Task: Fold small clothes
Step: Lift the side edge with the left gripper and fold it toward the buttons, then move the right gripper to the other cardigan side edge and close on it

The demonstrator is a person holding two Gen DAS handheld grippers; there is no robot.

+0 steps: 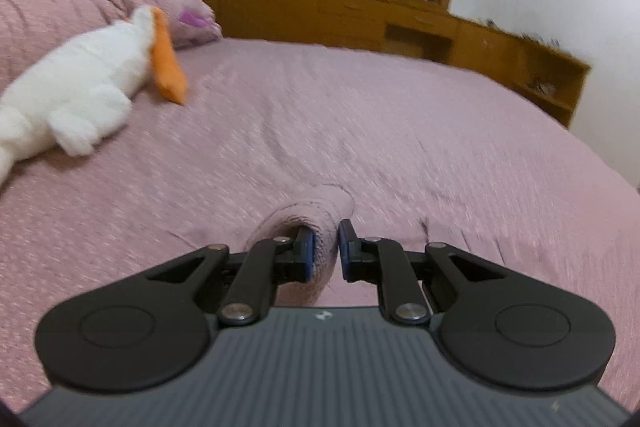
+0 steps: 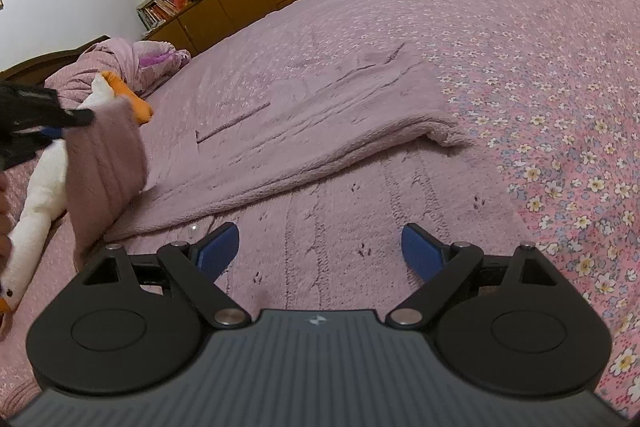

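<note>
A: Left gripper [image 1: 325, 251], jaws clamped on a fold of the mauve knit garment [image 2: 304, 131]; the cloth lifts near the bed's [image 2: 520, 39] left edge, beside a white plush goose [image 1: 76, 91].

B: And right?

A: Right gripper [image 2: 320, 251] (blue pads showing) stands wide apart, empty, above the garment's near hem.

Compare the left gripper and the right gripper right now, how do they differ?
The left gripper is shut on a fold of the mauve knitted garment; the right gripper is open and holds nothing. The left gripper lifts its fold clear of the bed; the right gripper hangs over a flat part of the garment. Both are black with blue pads.
</note>
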